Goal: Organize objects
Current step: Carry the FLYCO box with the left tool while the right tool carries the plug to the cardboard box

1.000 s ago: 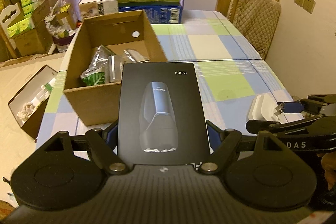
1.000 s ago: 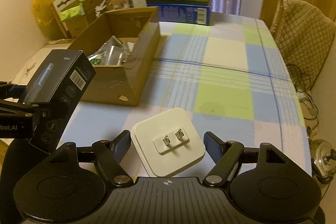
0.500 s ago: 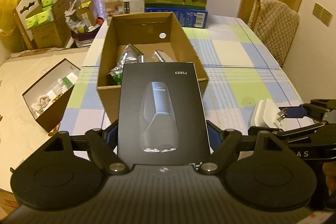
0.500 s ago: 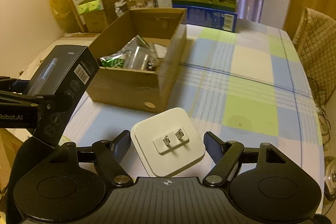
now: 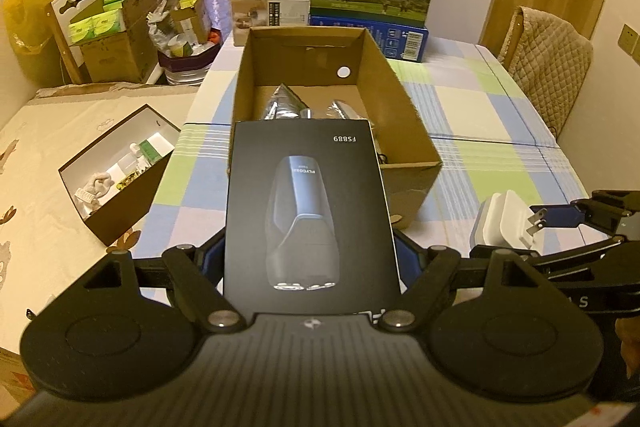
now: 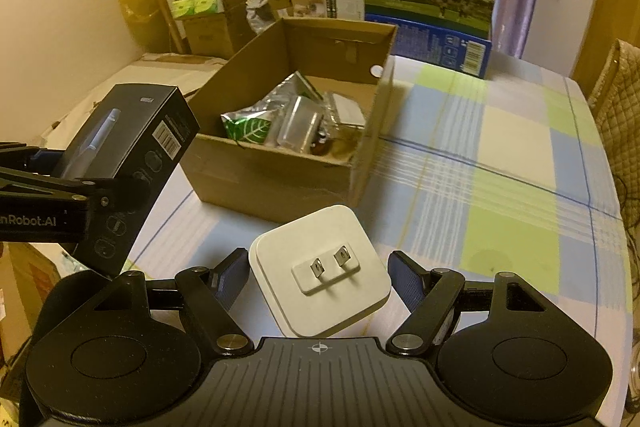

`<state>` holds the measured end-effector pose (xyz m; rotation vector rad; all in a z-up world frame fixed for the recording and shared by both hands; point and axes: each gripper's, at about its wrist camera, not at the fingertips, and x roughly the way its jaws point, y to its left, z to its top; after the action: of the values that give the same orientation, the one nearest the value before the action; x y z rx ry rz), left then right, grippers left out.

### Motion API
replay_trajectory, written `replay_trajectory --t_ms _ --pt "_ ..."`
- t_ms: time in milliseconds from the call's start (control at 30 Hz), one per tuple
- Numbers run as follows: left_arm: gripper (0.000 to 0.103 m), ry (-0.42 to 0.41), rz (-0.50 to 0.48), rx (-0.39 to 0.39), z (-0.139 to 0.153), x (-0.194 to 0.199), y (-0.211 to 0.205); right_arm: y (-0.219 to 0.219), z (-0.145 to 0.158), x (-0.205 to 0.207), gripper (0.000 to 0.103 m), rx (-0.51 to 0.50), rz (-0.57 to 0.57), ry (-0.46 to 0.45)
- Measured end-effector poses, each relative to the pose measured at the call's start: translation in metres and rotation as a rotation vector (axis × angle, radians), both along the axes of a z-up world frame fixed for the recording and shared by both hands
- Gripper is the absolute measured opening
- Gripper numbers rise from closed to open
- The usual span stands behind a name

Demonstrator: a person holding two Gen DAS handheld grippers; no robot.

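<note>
Ahead of both grippers, the open brown cardboard box [image 6: 296, 131] on the checked tablecloth [image 6: 500, 163] holds foil pouches, a green leaf-print packet [image 6: 248, 129] and a clear plastic tub [image 6: 298, 123]. The left gripper [image 5: 310, 259] is clamped on a matte black shaver carton [image 5: 310, 203] printed "FS889", held above the box's near edge. To its right, the right gripper [image 6: 318, 277] grips a white square two-prong plug adapter [image 6: 320, 271], prongs up, short of the box.
</note>
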<state>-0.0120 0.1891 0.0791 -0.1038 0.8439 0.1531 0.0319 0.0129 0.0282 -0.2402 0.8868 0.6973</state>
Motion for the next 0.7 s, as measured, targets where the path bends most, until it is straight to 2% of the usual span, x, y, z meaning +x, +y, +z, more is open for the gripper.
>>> replay_trajectory --t_ms 333,700 --pt "0.077 -0.003 0.021 0.015 0.003 0.007 0.017 0.026 0.001 0.007 0.073 0.007 0.035 -0.006" --pt "0.077 -0.006 0.010 0.031 0.007 0.021 0.024 0.035 0.001 0.017 0.073 0.011 0.041 -0.006"
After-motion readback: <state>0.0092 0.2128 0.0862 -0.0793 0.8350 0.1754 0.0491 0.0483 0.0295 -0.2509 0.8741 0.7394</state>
